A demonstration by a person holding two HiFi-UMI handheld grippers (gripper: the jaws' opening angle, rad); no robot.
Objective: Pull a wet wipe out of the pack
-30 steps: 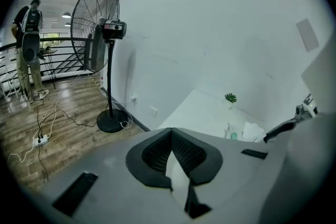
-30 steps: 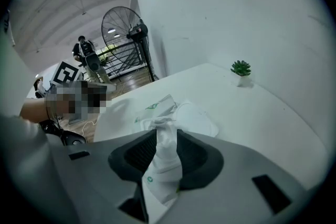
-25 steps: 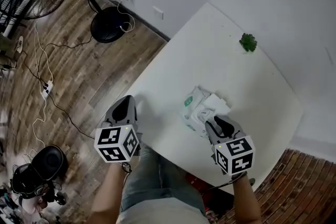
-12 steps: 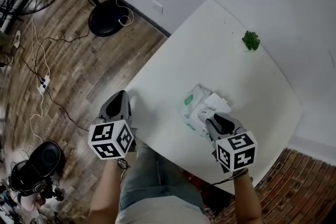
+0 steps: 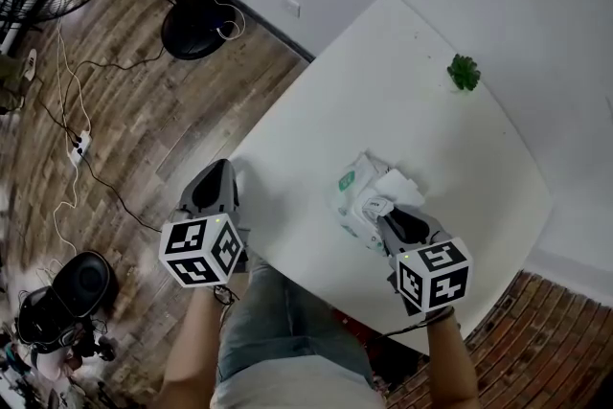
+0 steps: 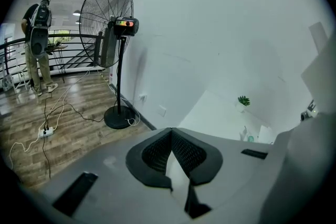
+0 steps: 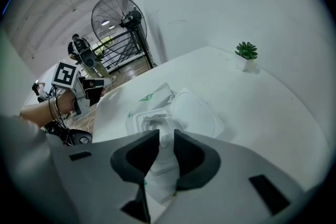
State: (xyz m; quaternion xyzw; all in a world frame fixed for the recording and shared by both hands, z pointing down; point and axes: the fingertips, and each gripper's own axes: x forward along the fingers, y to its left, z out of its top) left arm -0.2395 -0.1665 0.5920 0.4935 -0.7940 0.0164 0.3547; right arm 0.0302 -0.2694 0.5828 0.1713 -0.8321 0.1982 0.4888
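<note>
So that the wet wipe (image 7: 161, 162) could leave the pack (image 7: 149, 113) ahead, your right gripper (image 7: 164, 135) pinched it; your left gripper (image 6: 171, 132) was closed, empty.

L gripper (image 6: 170, 132) closed, R gripper (image 7: 166, 136) clamped

left gripper (image 6: 171, 136), right gripper (image 7: 166, 135): grey, black fingers (image 7: 194, 157)

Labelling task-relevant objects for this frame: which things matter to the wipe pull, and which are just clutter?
Job in hand:
- pack
- wipe, held by the right gripper
- table under the pack

Lying about:
- plant
- fan
- power strip on the floor
- left gripper, shut and empty
</note>
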